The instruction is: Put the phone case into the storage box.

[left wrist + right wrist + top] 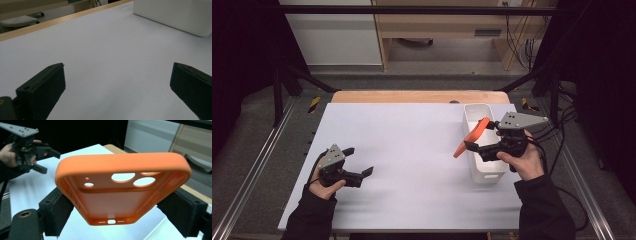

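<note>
White table [412, 150], right gripper [482, 136] jaws clamped on orange phone case [120, 192] above white bin [484, 170], left gripper [361, 161] jaws apart

Table [412, 150] with white top, wooden far edge; white bin [482, 150] sits at right side.

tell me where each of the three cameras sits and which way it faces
High view: above the person's side, looking forward and down on the white table; both forearms and hands enter from below.
Left gripper view: rides the left gripper, facing across the table toward the white rectangular plastic bin; its open black jaws show.
Right gripper view: rides the right gripper, clamping the orange silicone phone case.
Shared: that case and the left gripper.
</note>
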Tool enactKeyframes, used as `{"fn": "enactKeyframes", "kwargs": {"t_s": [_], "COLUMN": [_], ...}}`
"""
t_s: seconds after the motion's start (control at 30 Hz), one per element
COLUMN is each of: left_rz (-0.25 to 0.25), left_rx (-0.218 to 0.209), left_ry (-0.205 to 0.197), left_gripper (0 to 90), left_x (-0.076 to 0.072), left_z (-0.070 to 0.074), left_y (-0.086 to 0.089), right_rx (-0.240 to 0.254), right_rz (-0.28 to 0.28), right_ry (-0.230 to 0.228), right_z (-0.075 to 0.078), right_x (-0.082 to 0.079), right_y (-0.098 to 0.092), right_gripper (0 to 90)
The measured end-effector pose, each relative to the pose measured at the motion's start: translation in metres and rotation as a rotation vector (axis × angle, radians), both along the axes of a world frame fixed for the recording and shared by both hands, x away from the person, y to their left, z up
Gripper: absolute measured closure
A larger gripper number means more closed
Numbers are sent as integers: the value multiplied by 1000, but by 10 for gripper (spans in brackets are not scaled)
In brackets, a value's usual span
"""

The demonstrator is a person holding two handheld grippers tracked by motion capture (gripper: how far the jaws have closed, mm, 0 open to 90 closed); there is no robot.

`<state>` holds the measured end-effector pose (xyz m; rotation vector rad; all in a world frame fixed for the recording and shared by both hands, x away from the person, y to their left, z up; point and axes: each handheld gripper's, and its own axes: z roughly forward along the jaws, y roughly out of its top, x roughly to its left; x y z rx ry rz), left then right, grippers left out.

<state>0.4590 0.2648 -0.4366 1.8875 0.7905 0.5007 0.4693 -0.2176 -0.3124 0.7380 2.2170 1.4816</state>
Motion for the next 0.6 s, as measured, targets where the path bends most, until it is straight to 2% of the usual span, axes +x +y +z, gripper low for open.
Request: {"fn": "enactKeyframes", "kwargs": {"t_s": [0.6], "left_rz": [6], "left_rx": [2], "left_ry": [1], "left_gripper": [0], "left_x": [1], "left_z": [-2], "left_y": [5], "right_rx": [-19], "right_rz": [-149], "right_ry": [2], "right_z": [19], "right_x": [14], "right_y": [1], "right_gripper": [156]}}
